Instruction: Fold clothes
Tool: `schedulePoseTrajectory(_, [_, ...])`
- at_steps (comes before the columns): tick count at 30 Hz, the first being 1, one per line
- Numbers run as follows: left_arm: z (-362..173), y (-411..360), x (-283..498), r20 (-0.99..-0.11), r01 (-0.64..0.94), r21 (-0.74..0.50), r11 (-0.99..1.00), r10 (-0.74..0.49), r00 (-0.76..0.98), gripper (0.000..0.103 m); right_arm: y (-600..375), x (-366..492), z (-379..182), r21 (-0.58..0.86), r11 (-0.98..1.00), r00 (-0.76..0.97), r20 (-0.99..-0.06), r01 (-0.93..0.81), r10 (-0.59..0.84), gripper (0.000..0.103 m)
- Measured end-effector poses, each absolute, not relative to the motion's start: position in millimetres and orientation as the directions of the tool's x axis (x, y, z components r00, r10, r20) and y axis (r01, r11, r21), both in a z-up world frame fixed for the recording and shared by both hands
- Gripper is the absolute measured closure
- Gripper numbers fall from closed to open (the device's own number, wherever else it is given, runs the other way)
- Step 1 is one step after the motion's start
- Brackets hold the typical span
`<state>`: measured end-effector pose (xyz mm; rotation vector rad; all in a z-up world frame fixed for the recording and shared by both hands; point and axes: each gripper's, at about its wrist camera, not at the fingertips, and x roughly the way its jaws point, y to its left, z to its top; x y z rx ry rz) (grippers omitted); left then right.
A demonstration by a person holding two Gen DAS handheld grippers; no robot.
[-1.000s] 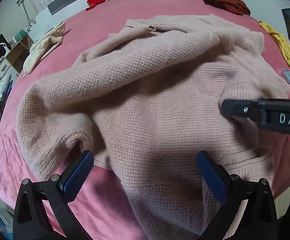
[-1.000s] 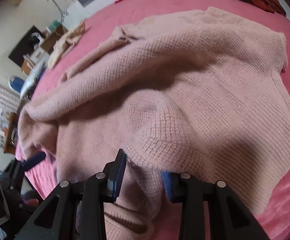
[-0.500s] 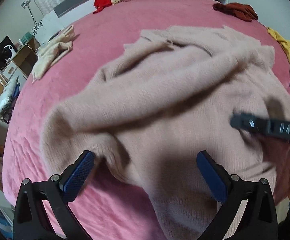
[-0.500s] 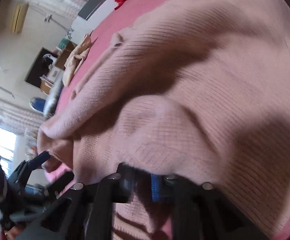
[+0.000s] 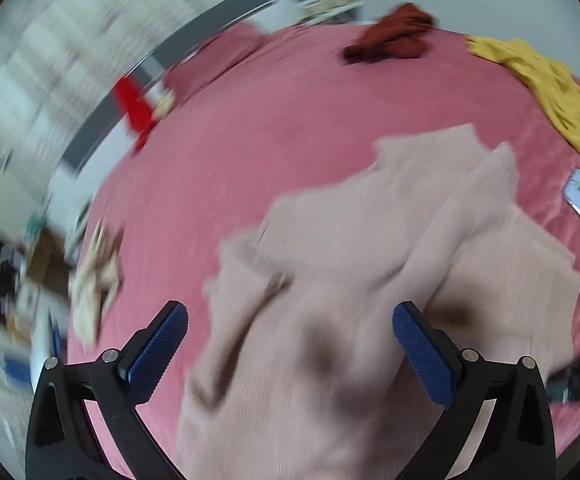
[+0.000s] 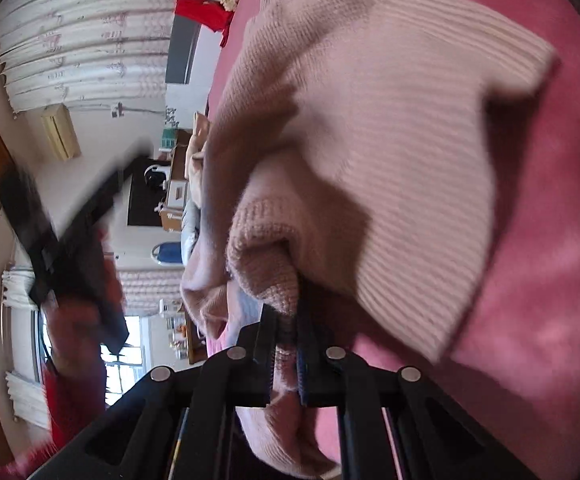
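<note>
While gripping the pale pink waffle-knit sweater (image 6: 369, 128) in the right gripper (image 6: 288, 344), whose jaws are shut on a bunched fold of knit: better to lift slowly and keep the fold deep between the pads, because thick wool slips easily. Left gripper (image 5: 290, 352) with jaws wide open, holding nothing, hovering above the sweater; good to take the opposite edge with it before carrying the fold over. Sweater lying crumpled on the pink bed cover (image 5: 290, 128), ribbed hem visible, surface soft and fuzzy. Yellow garment (image 5: 549, 88) and dark red garment (image 5: 393, 40) beyond the sweater, well apart from it.
</note>
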<state>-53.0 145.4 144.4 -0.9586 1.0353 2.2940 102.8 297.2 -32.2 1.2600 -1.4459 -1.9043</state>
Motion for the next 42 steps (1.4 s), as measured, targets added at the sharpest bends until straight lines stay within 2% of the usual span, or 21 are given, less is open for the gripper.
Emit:
schedulePoseTrajectory(4, [129.7,225.5,-64.6,-0.743,-0.739,0.55,-0.39,0.176,-0.646,0.0,298.7,108.7,-42.6,0.911,-0.385,-0.476,-0.406,-0.146,-0.78,0.096])
schedulePoseTrajectory(8, [107.2,290.7,-49.6,-0.731,-0.778,0.622,-0.09,0.287,-0.619,0.0,300.8,114.6,-53.3,0.931,-0.336,-0.474,-0.363,-0.145,-0.802,0.096])
schedulePoseTrajectory(12, [93.2,332.0,-21.1,-0.751,-0.743,0.631,0.222,0.416,-0.513,0.0,303.0,109.2,-58.3,0.944,-0.298,-0.466,-0.329,-0.142,-0.821,0.096])
schedulePoseTrajectory(14, [84.8,342.9,-10.1,-0.777,-0.69,0.618,0.378,0.429,-0.461,0.0,303.5,106.6,-60.1,0.949,-0.28,-0.463,-0.314,-0.142,-0.829,0.096])
schedulePoseTrajectory(16, [71.0,353.7,-10.1,-0.795,-0.64,0.606,0.472,0.385,-0.469,0.0,304.3,105.3,-61.7,0.953,-0.266,-0.461,-0.303,-0.144,-0.834,0.096])
schedulePoseTrajectory(19, [44.1,369.7,-25.6,-0.781,-0.599,0.618,0.508,0.309,-0.543,0.0,305.0,102.0,-61.8,0.955,-0.258,-0.455,-0.295,-0.144,-0.84,0.096])
schedulePoseTrajectory(22, [27.1,379.4,-39.1,-0.817,-0.68,0.57,0.461,0.227,-0.531,0.0,304.0,99.1,-61.8,0.956,-0.255,-0.451,-0.293,-0.145,-0.843,0.096])
schedulePoseTrajectory(29, [23.3,378.2,-54.0,-0.837,-0.773,0.547,0.321,0.192,-0.512,0.0,300.4,88.7,-54.3,0.938,-0.322,-0.439,-0.344,-0.126,-0.83,0.094])
schedulePoseTrajectory(30, [24.3,376.5,-53.3,-0.848,-0.787,0.53,0.316,0.189,-0.495,0.007,299.4,88.2,-52.9,0.936,-0.331,-0.439,-0.35,-0.123,-0.827,0.093])
schedulePoseTrajectory(31, [25.4,374.1,-51.7,-0.861,-0.801,0.509,0.316,0.186,-0.473,0.032,298.8,87.9,-51.5,0.933,-0.339,-0.439,-0.356,-0.12,-0.825,0.093])
schedulePoseTrajectory(32, [27.1,370.6,-48.6,-0.873,-0.812,0.488,0.32,0.187,-0.451,0.047,298.9,88.0,-50.3,0.932,-0.343,-0.441,-0.358,-0.117,-0.823,0.093])
schedulePoseTrajectory(33, [29.0,366.8,-45.1,-0.884,-0.822,0.468,0.326,0.189,-0.428,0.073,299.1,87.9,-49.0,0.931,-0.347,-0.443,-0.361,-0.115,-0.821,0.092])
schedulePoseTrajectory(34, [30.8,363.1,-41.5,-0.894,-0.831,0.447,0.331,0.19,-0.405,0.081,299.0,87.7,-47.6,0.929,-0.352,-0.447,-0.363,-0.112,-0.817,0.092])
schedulePoseTrajectory(40, [60.7,353.8,-58.7,-0.907,-0.917,0.381,0.119,0.242,-0.346,0.089,300.4,87.3,-34.9,0.904,-0.418,-0.478,-0.405,-0.083,-0.78,0.089])
schedulePoseTrajectory(42, [74.0,350.3,-67.6,-0.906,-0.935,0.353,0.044,0.265,-0.329,0.09,304.1,88.4,-27.5,0.885,-0.458,-0.505,-0.432,-0.079,-0.747,0.084])
